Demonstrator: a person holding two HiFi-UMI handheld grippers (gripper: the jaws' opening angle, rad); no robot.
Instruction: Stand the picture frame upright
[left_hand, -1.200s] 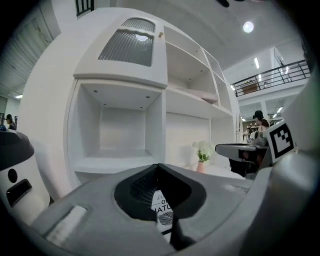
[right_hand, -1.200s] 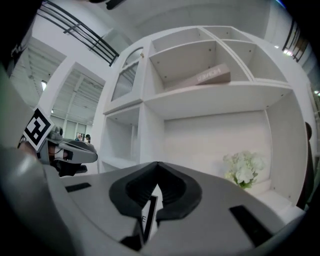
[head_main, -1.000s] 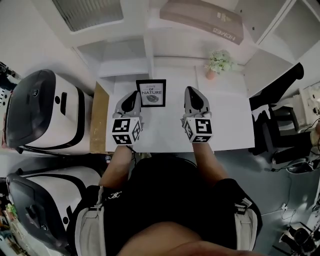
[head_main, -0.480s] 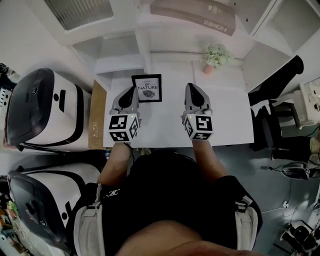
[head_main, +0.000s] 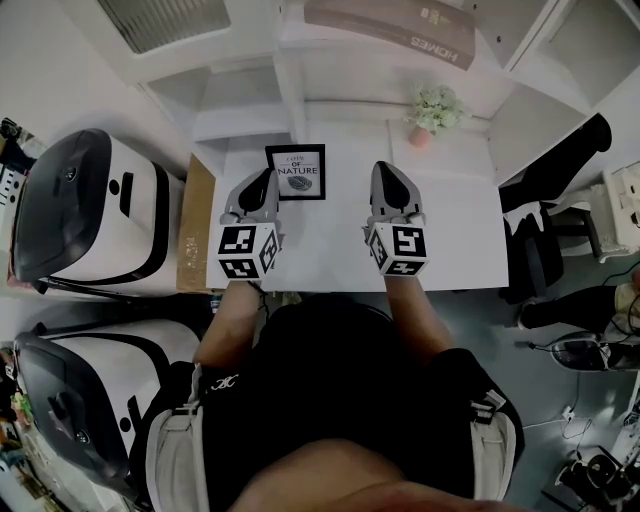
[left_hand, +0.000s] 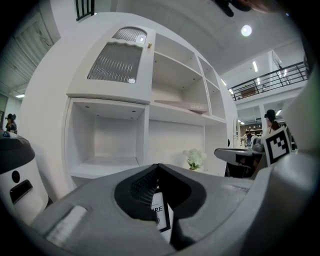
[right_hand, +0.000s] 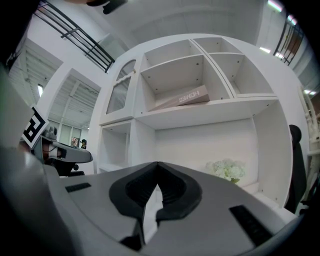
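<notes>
A black picture frame (head_main: 296, 172) with a white print reading "NATURE" lies face up on the white table (head_main: 455, 225), near its far left part. My left gripper (head_main: 264, 181) hovers just left of the frame's near corner, jaws shut and empty. Through the notch under those jaws, the left gripper view shows a strip of the frame (left_hand: 161, 216), with the left gripper (left_hand: 158, 166) above it. My right gripper (head_main: 386, 173) is also shut and empty, a hand's width to the right of the frame. In its own view the right gripper (right_hand: 158, 164) points at the shelving.
A small pot of pale flowers (head_main: 434, 109) stands at the table's back right. White shelving (head_main: 250, 95) rises behind the table, with a cardboard box (head_main: 392, 28) on top. Two large white-and-black machines (head_main: 90, 215) stand to the left and a black chair (head_main: 550, 225) to the right.
Only the head view has shifted a little. Both grippers and the frame keep their places.
</notes>
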